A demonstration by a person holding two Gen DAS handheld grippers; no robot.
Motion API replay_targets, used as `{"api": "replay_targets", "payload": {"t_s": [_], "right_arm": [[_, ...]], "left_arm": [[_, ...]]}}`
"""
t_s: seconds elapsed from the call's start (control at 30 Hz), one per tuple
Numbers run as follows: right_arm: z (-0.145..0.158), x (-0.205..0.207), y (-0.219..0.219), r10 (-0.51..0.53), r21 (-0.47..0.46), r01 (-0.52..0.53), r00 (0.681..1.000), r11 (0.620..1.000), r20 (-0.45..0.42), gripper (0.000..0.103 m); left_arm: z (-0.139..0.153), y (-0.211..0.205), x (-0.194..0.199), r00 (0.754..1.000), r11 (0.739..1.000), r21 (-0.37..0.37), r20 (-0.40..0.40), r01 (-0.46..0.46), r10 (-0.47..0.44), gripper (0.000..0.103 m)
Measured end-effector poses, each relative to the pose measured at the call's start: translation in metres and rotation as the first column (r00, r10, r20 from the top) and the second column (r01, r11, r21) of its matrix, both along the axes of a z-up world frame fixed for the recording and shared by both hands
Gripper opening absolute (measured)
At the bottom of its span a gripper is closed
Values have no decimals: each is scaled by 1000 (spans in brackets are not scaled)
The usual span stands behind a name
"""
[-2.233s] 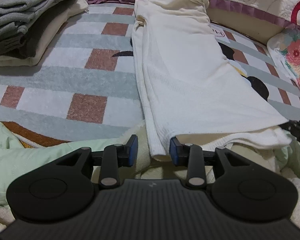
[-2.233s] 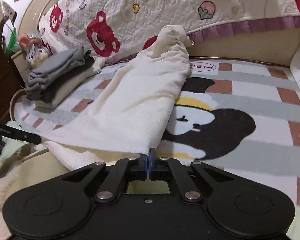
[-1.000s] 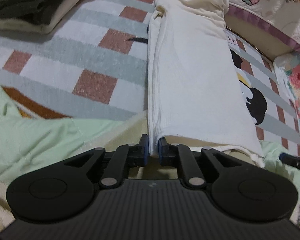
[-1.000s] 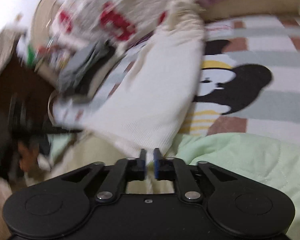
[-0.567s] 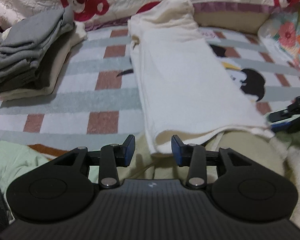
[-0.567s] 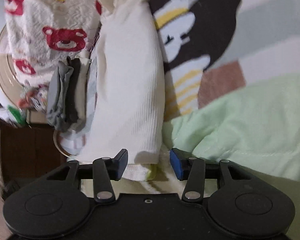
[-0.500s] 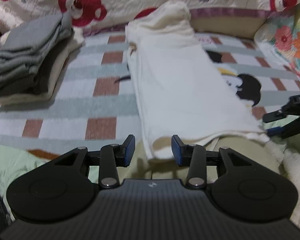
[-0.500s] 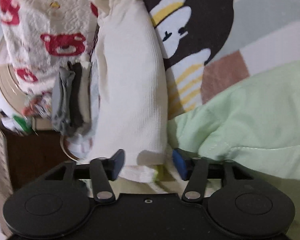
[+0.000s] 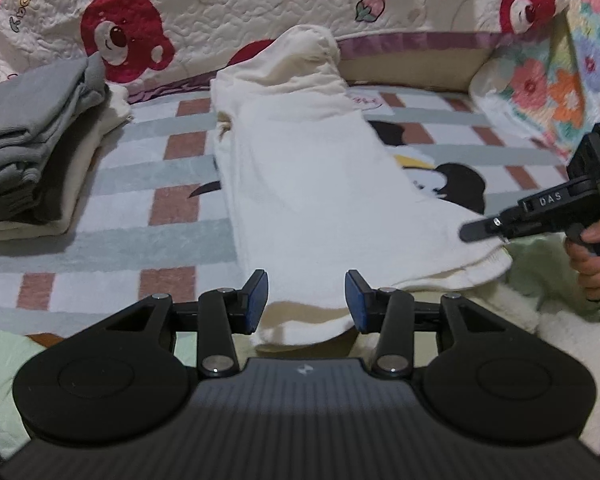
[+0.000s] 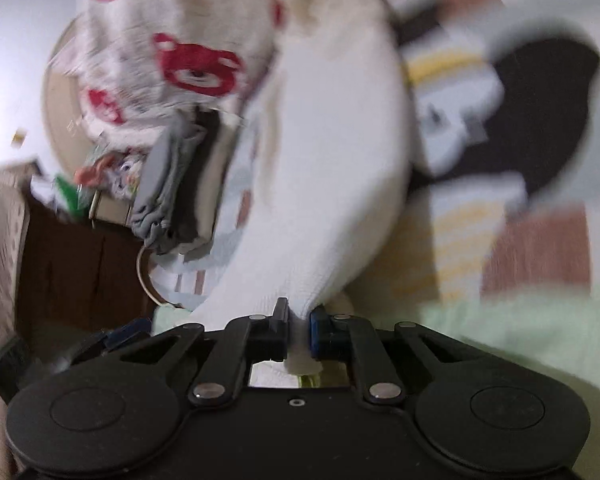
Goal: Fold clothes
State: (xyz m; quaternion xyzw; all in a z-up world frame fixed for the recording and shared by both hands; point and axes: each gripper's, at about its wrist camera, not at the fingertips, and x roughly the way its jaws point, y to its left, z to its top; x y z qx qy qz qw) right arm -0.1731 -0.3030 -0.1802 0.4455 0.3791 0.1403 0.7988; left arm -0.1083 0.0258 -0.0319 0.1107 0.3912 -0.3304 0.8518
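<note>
The cream garment (image 9: pixel 312 184) lies lengthwise on the checked mat (image 9: pixel 172 208), beside a folded pile (image 9: pixel 32 152). The left gripper (image 9: pixel 306 300) stands apart at its near hem; the right gripper (image 10: pixel 298 332), though blurred, seems pinched on the corner.

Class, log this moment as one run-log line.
left gripper: open, at garment hem | right gripper: shut on garment corner | fold pending

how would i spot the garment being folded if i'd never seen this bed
On the checked bed cover, a long cream garment lies down the middle, its far end against the bear quilt. The right gripper pinches its near corner. Unlike the grey stack to its left, it is spread out, not piled.
</note>
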Motion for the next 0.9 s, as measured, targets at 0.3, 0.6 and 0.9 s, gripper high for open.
{"api": "replay_targets", "payload": {"t_s": [0.3, 0.6, 0.9], "right_arm": [[49, 55, -13, 38, 89, -47, 994, 995, 104, 12], [93, 94, -11, 68, 25, -75, 978, 997, 199, 12], [108, 105, -16, 96, -65, -85, 977, 994, 190, 12]], "left_arm": [[8, -55, 5, 984, 985, -11, -29, 173, -173, 65], [-22, -106, 41, 987, 981, 146, 81, 129, -142, 70], [-38, -87, 101, 995, 966, 259, 101, -25, -2, 9]]}}
